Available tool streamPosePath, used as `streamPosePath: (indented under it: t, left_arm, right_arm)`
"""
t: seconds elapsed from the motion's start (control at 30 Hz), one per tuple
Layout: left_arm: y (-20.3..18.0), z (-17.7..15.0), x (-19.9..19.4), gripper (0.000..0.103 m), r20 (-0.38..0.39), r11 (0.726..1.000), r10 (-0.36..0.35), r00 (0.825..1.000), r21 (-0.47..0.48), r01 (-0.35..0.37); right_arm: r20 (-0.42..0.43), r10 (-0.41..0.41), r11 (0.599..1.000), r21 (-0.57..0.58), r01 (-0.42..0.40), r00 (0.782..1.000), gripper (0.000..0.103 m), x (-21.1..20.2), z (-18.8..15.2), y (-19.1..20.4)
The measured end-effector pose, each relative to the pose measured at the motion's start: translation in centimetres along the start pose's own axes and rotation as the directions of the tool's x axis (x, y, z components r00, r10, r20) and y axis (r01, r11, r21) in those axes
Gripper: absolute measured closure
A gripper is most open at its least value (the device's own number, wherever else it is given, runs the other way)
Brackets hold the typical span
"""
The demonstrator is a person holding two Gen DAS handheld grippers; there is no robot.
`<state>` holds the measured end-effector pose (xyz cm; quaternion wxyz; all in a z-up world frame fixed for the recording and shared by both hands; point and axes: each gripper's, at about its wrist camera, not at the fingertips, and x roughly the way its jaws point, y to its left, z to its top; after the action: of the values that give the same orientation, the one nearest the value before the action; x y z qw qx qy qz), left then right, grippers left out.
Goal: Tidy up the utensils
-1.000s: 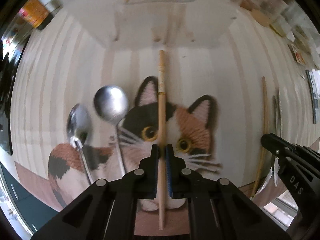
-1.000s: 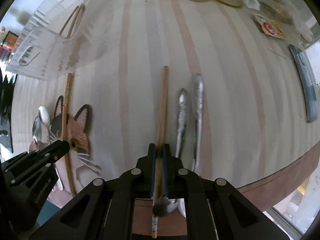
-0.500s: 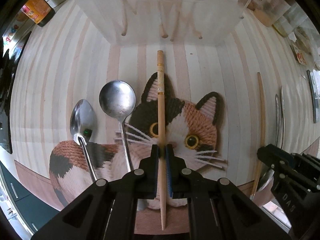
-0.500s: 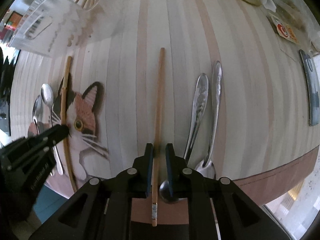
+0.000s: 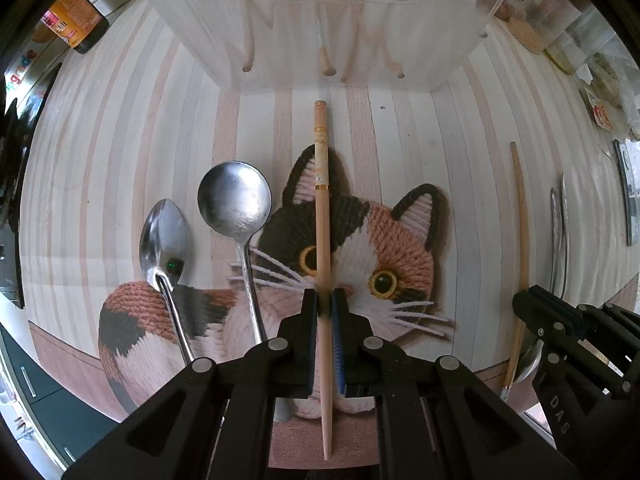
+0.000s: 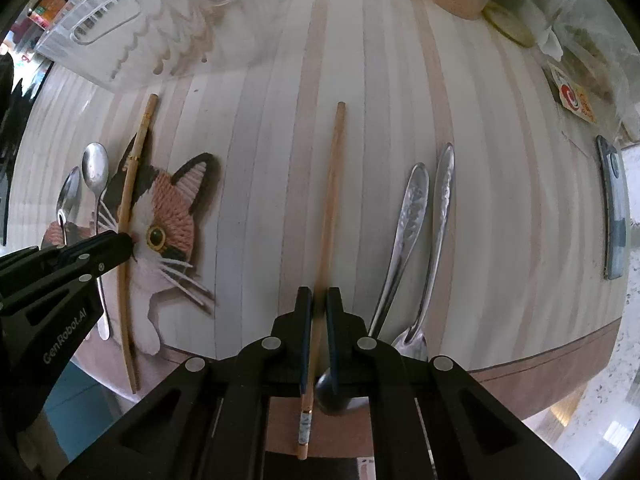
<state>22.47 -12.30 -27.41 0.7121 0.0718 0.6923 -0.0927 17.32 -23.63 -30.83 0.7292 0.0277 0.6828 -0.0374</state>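
Left wrist: chopstick [image 5: 322, 216] clamped between left tongs [image 5: 325, 304].

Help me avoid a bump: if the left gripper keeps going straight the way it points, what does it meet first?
Probably the clear bin ahead; the left gripper holds a chopstick whose tip would touch first. Depth is unclear.

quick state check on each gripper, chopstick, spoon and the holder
left gripper: shut on wooden chopstick with gold bands
right gripper: shut on plain wooden chopstick
clear plastic utensil holder: holds chopsticks
two steel spoons: lying bowl-up
two embossed steel spoon handles: lying flat
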Motion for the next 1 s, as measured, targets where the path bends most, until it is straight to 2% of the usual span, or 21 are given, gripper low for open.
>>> streamPosePath:
  t: [0.37, 0.5, 0.77, 1.0]
  left_arm:
    - [0.0, 0.0, 0.0, 0.098, 0.006, 1.0, -0.001, 1.0, -0.001, 0.001]
    - [-0.1, -0.5, -0.3, 0.099, 0.015, 1.0, -0.004, 1.0, 0.002, 0.004]
    - [-0.7, -1.2, -5.6, 0.099, 0.13, 0.999, -0.038, 0.991, 0.03, 0.034]
    - [-0.9, -0.4, -11.9, 0.099, 0.256, 0.996, -0.08, 0.963, 0.048, 0.07]
  right_arm:
    - [-0.004, -0.013, 1.0, 0.001, 0.013, 1.0, 0.095, -0.8, 0.9, -1.4]
    - [0.004, 0.015, 0.999, 0.045, -0.016, 1.0, 0.096, -1.0, 0.6, -2.1]
    - [0.121, 0.068, 0.993, 0.085, -0.078, 0.99, 0.096, -6.1, 0.0, -3.8]
    - [0.25, 0.112, 0.985, 0.1, -0.141, 0.962, 0.096, -12.2, 1.1, -5.2]
